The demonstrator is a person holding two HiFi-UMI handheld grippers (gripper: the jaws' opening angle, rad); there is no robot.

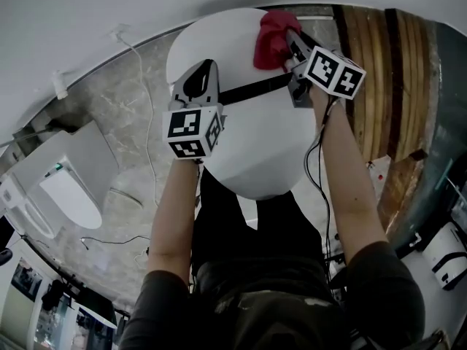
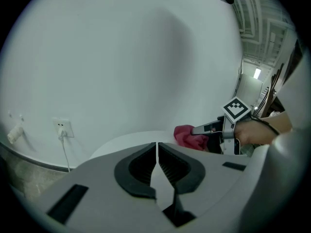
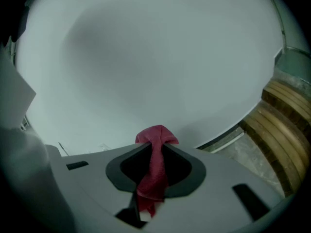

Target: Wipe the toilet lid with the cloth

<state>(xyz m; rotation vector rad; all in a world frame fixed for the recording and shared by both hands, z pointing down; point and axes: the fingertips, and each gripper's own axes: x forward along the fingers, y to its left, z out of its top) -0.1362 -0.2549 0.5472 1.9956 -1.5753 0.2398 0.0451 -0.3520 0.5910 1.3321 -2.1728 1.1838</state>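
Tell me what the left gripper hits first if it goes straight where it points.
Most likely the toilet lid: the left gripper, jaws shut and empty, tilts down over its white top. The wall lies beyond; the red cloth in the right gripper sits off that line.

The cloth [image 1: 271,39] is deep red. The toilet lid [image 1: 248,130] is plain white. The left claw [image 2: 157,147] and the right claw [image 3: 155,142] are pale grey with black ribbed pads [image 2: 141,166]. Their marker cubes [image 1: 193,131] have black-and-white square patterns. The floor [image 1: 117,137] is grey with marble veins. The wooden boards [image 1: 379,71] are brown and striped.
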